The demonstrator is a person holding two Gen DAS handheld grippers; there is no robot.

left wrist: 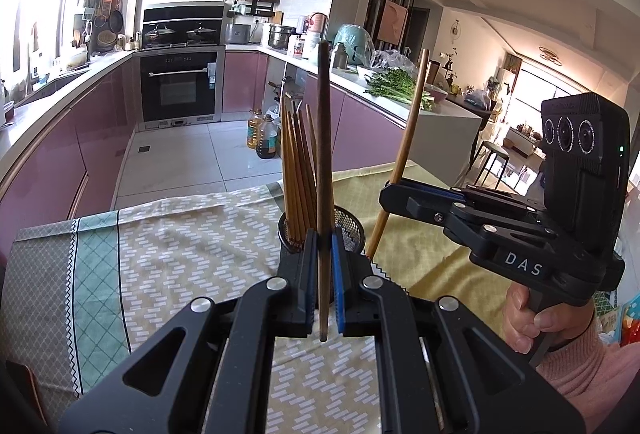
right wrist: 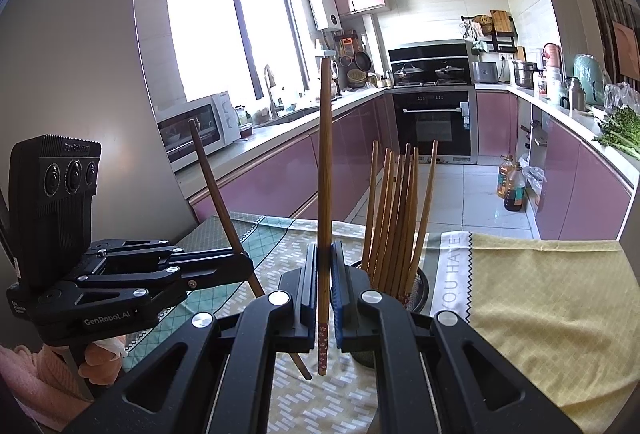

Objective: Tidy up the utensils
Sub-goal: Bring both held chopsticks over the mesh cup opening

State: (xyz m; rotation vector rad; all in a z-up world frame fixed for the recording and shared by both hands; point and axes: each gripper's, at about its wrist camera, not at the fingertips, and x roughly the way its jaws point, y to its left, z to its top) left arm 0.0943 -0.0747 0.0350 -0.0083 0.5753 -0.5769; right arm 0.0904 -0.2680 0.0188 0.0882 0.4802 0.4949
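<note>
My left gripper (left wrist: 323,266) is shut on a dark brown chopstick (left wrist: 324,137), held upright just in front of a black mesh utensil cup (left wrist: 352,230). The cup holds several light wooden chopsticks (left wrist: 296,169). My right gripper (right wrist: 324,282) is shut on a lighter wooden chopstick (right wrist: 325,161) with a flower-patterned lower end, also upright, just left of the cup (right wrist: 420,286) and its chopsticks (right wrist: 396,205). The right gripper shows in the left wrist view (left wrist: 394,189), to the right of the cup. The left gripper shows in the right wrist view (right wrist: 240,266), with the dark chopstick (right wrist: 216,189) tilted.
The cup stands on a table covered with a green and yellow patterned cloth (left wrist: 180,246). Beyond the table's far edge lies a tiled kitchen floor with oil bottles (left wrist: 262,135), pink cabinets and an oven (left wrist: 180,85). A fridge (right wrist: 80,73) stands at the left.
</note>
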